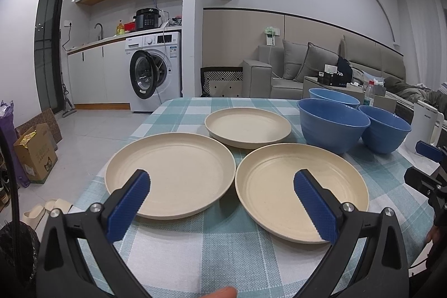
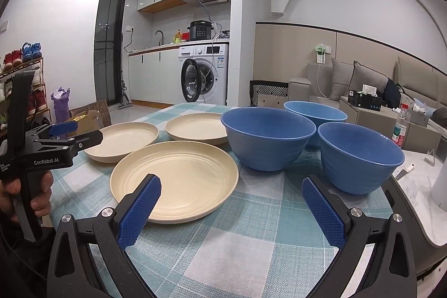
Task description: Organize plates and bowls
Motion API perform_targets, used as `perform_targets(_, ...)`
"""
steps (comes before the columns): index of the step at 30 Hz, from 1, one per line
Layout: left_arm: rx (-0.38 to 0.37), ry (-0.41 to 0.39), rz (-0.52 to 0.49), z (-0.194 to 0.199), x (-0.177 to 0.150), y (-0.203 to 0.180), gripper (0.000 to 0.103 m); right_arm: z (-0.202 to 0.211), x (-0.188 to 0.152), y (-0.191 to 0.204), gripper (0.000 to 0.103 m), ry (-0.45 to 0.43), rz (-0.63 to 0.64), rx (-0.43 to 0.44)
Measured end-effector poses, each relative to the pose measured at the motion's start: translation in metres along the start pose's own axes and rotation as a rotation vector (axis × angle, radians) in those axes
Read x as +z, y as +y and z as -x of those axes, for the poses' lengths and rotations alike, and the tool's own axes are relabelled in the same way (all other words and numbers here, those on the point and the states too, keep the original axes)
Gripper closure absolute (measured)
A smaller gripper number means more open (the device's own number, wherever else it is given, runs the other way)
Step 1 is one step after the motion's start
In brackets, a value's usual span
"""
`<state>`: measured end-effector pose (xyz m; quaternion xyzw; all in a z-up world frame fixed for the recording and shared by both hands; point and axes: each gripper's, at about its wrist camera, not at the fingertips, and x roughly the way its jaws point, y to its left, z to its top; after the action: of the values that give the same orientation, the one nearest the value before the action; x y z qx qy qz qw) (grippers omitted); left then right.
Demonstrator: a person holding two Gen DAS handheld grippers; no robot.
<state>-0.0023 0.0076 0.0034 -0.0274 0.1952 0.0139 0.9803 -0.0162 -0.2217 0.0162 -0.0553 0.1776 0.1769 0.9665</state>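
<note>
Plates: three cream plates lie flat on the checked tablecloth (image 1: 223,250) in a triangle. The near left plate (image 1: 170,175) and the near right plate (image 1: 301,192) sit side by side, rims almost touching; the far plate (image 1: 248,127) sits behind the gap between them.
Bowls: three blue bowls stand upright in a tight cluster right of the plates. The front left bowl (image 2: 269,140), the front right bowl (image 2: 360,157) and the rear bowl (image 2: 315,109) crowd together; whether their rims touch cannot be told.
Left gripper: the left gripper (image 1: 222,196) hovers low over the near table edge, fingers pointing forward, jaws spread wide and empty. One blue pad (image 1: 128,203) overlaps the near left plate in the view and the other overlaps the near right plate.
Left hand: in the right wrist view a hand (image 2: 30,194) wraps the handle of the black device labelled GenRobot.AI, held level beside the plates.
Right gripper: the right gripper (image 2: 232,210) hovers above the cloth, jaws wide apart and holding nothing, aimed between the near right plate and the front right bowl.
Surroundings: a washing machine (image 1: 156,71) with its door ajar stands across the floor, a grey sofa (image 1: 321,66) to the right.
</note>
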Motion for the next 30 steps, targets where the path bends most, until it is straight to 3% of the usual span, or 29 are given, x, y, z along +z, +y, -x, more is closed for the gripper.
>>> perform_targets(30, 0.027, 0.028, 0.017, 0.007, 0.018, 0.019, 0.0, -0.014, 0.021, 0.027, 0.0, 0.023, 0.026, 0.055)
